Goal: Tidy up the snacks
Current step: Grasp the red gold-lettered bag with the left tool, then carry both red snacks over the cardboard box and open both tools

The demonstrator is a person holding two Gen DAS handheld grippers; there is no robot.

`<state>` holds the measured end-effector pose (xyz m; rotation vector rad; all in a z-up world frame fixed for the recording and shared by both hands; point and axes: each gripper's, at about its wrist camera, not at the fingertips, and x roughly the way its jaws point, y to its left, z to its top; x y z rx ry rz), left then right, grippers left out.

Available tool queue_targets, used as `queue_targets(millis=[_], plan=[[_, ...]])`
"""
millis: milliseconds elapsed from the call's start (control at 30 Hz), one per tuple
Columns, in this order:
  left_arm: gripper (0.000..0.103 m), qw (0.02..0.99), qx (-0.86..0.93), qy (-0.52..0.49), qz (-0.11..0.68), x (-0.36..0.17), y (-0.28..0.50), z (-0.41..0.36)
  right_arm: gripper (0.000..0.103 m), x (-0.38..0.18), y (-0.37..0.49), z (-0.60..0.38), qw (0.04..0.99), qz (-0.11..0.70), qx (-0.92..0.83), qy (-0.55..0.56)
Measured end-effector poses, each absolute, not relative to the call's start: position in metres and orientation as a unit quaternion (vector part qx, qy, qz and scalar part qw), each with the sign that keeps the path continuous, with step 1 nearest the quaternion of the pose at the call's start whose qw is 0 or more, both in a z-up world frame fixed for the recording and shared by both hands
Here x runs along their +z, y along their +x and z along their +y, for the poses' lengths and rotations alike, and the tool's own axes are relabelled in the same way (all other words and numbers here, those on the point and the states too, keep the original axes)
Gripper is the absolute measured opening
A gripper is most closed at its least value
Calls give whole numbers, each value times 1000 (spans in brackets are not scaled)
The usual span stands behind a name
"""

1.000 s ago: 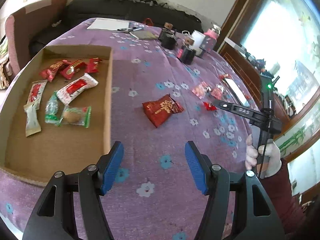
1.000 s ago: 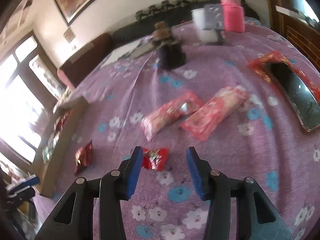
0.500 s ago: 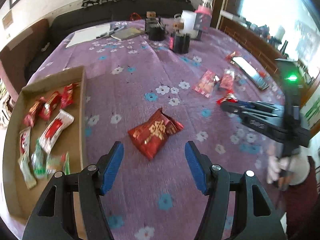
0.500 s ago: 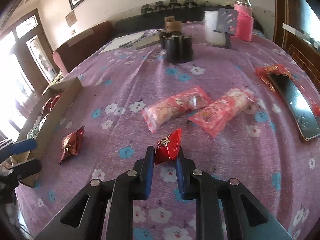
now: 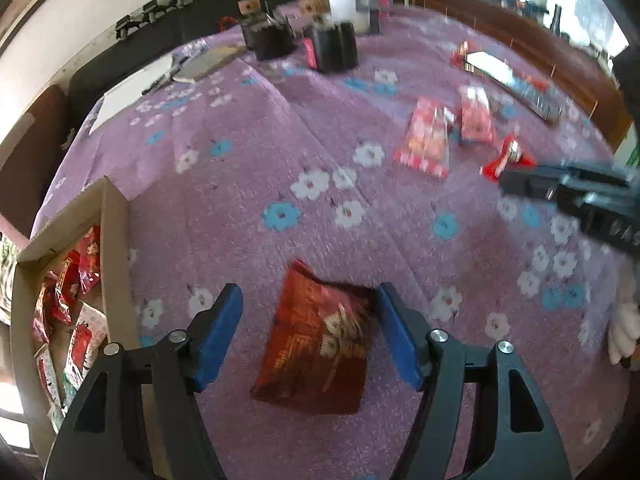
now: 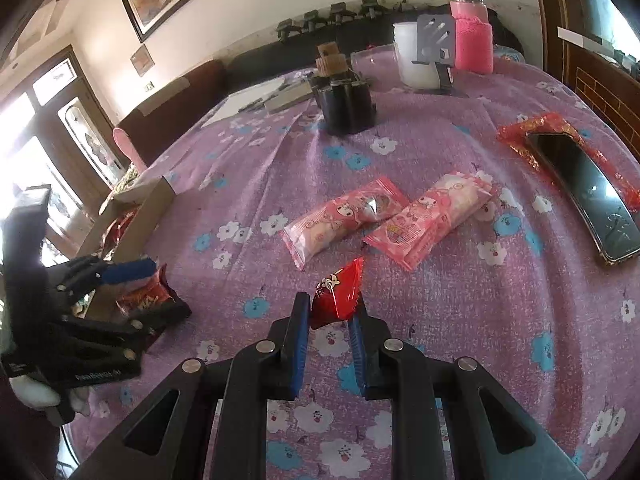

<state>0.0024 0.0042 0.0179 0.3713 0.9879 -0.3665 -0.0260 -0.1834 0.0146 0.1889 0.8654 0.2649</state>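
A dark red foil snack packet [image 5: 316, 344] lies flat on the purple flowered cloth between the jaws of my left gripper [image 5: 308, 296]. Those jaws are opening and the pads do not press on it. The right wrist view shows the same left gripper [image 6: 140, 298] straddling the packet [image 6: 150, 300]. My right gripper [image 6: 331, 308] is shut on a small red candy [image 6: 340, 288], which stands up from its pads. An open cardboard box [image 5: 116, 240] at the left holds several wrapped snacks [image 5: 68, 292]. Two pink packets [image 6: 344, 216] [image 6: 432, 216] lie beyond the right gripper.
A phone [image 6: 588, 192] rests on a red wrapper at the right edge. Black holders [image 6: 348, 108], a white cup [image 6: 412, 56] and a pink bottle [image 6: 470, 36] stand at the far side. Papers and a notebook [image 5: 208, 62] lie far left. A gloved hand [image 6: 32, 392] holds the left gripper.
My left gripper swung away from the box and came down over the dark red packet, now between its jaws. My right gripper shut on the small red candy and tipped it upright.
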Motion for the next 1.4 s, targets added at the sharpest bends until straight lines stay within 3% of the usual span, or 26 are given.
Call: queue_targets(millis=[67, 100, 133, 200, 500, 767, 1033, 1400], plan=[[65, 847, -177, 175, 470, 18, 1, 3, 20, 16, -27, -184, 897, 414, 129, 92], [48, 845, -183, 164, 474, 19, -1, 4, 20, 16, -27, -184, 897, 413, 129, 93], [41, 845, -186, 158, 476, 20, -1, 4, 20, 16, -27, -184, 897, 413, 128, 94], [39, 851, -177, 155, 469, 24, -6, 4, 20, 17, -28, -184, 898, 410, 127, 95], [39, 871, -198, 69, 444, 58, -37, 29, 20, 22, -32, -185, 904, 392, 136, 100], [39, 900, -173, -51, 396, 95, -79, 110, 20, 23, -35, -182, 909, 384, 131, 93], [39, 905, -76, -121, 400, 84, -106, 206, 20, 24, -40, -167, 916, 377, 122, 65], [39, 902, -27, -162, 399, 60, -105, 258, 19, 65, -77, -57, 900, 364, 237, 27]])
